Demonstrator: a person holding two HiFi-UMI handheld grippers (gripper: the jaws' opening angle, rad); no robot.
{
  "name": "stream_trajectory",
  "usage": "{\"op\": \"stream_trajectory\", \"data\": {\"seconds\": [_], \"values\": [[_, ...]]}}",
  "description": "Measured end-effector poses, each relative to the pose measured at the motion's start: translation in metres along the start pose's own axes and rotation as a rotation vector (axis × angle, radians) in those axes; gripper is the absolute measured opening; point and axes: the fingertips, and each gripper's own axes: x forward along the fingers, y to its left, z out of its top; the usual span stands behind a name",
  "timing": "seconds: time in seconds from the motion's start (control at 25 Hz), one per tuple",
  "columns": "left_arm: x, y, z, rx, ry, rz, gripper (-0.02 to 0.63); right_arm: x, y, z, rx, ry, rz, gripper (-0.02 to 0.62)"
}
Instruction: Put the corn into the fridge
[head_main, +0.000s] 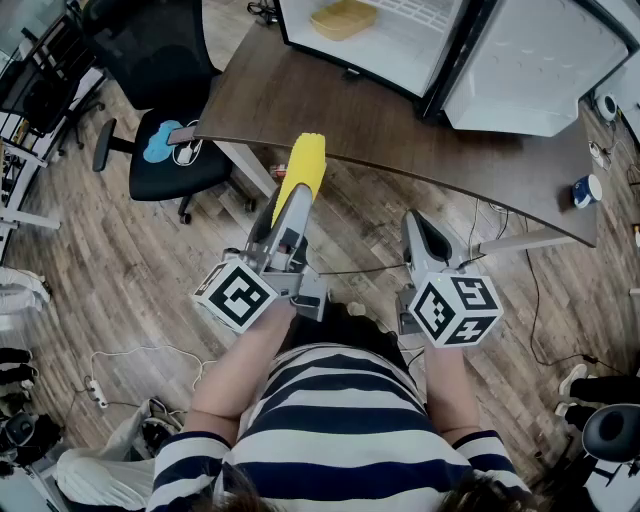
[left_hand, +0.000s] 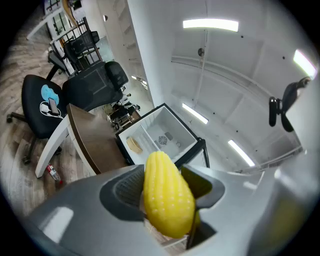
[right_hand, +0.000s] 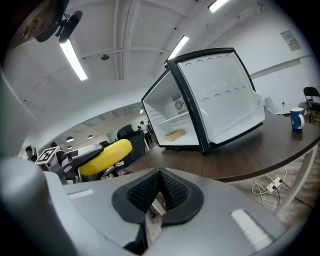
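I had the corn clamped in my left hand-held gripper, short of the counter. Right hand-held gripper was closed, empty. Fridge stood open beyond, chair left.

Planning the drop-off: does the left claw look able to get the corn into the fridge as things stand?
Probably yes: the fridge has its door open, the table before it looks bare, and only a tan tray sits inside, leaving room for the corn.
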Motion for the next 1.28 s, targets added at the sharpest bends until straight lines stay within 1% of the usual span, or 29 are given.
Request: {"op": "stream_trajectory", "data": {"seconds": [0.24, 0.44, 0.72, 0.88, 1.12, 1.28], "values": [[-0.001, 0.001, -0.004, 0.002, -0.014, 0.022, 0.000, -0.004, 0.000, 0.002, 0.067, -0.033, 0.029, -0.008], [-0.005, 0.002, -0.009, 0.004, -0.017, 0.039, 0.000, -0.010, -0.001, 0.001, 0.053, -0.032, 0.017, -0.008], [-0.001, 0.003, -0.013, 0.033, 0.001, 0.048, 0.000, -0.011, 0.003, -0.003, 0.052, -0.026, 0.050, -0.008], [-0.003, 0.004, -0.012, 0.052, -0.003, 0.058, 0.000, -0.007, 0.008, -0.007, 0.045, -0.013, 0.070, -0.008], [-0.005, 0.010, -0.010, 0.038, -0.033, 0.083, 0.000, 0.000, 0.013, -0.010, 0.037, 0.009, 0.094, -0.008], [0.001, 0.015, -0.009, 0.025, -0.022, 0.080, 0.000, 0.008, 0.009, -0.010, 0.052, 0.018, 0.093, -0.008]]}}
